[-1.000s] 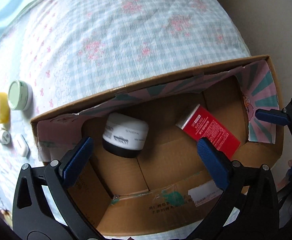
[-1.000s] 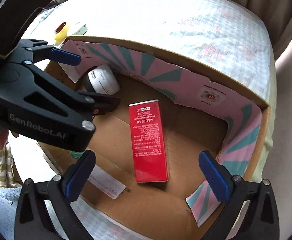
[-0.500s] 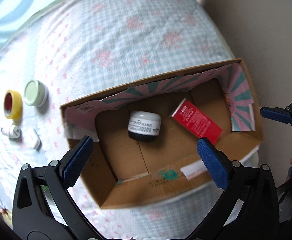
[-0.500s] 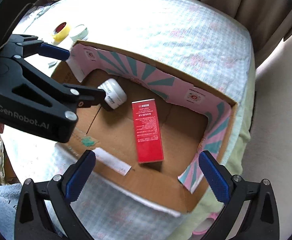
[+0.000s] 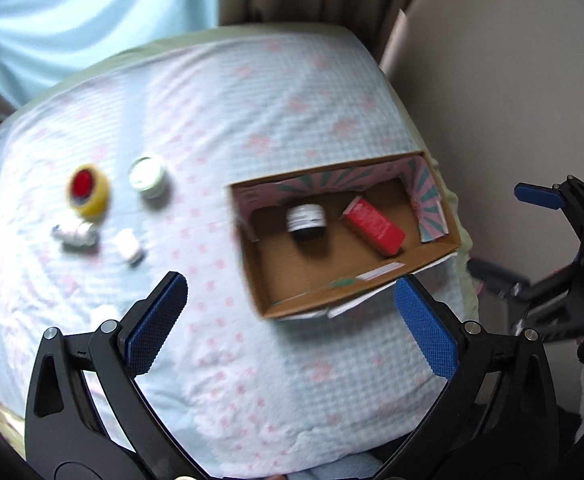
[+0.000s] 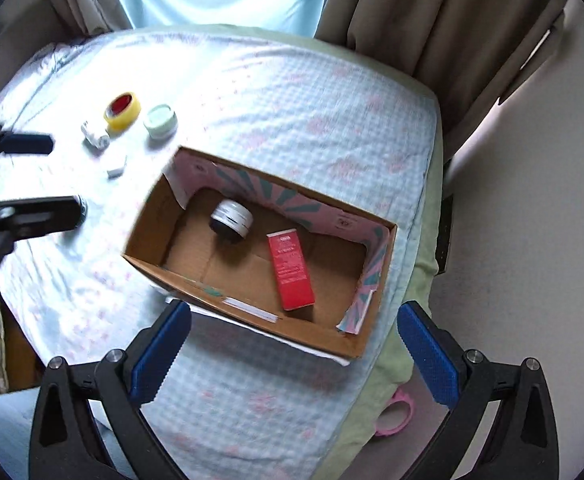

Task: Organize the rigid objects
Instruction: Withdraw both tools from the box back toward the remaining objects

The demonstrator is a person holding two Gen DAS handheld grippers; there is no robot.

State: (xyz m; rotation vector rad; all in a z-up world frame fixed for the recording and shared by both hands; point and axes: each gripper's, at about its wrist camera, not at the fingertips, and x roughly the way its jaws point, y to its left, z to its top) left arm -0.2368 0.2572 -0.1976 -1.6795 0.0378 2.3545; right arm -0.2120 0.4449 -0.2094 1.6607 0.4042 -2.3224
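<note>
On the checked cloth (image 6: 292, 92) covering the tabletop stands an open cardboard box (image 6: 148, 240) (image 5: 260, 280), its far and right inner walls lined with pink and teal paper. Inside lie two things: a white jar with a dark base (image 6: 231, 220) (image 5: 307, 222), on its side near the left end, and a red carton (image 6: 290, 270) (image 5: 373, 226), flat on the floor of the box to the right of the jar and apart from it. Left of the box, outside it, four small things rest on the cloth: a yellow tape roll (image 6: 122, 111) (image 5: 88, 190), a pale green tin (image 6: 160, 121) (image 5: 148, 176), a white cylinder (image 6: 95, 136) (image 5: 74, 234) and a small white block (image 6: 116, 168) (image 5: 128, 247).

Both hand-held grippers hover above the cloth, gripping nothing. Left hand-held gripper (image 5: 292, 320): blue pads (image 5: 156, 324) spread wide, box beyond the right pad, loose things beyond the left. Right hand-held gripper (image 6: 293, 356): pads spread wide, near the box's front wall, jar and carton farther ahead.
</note>
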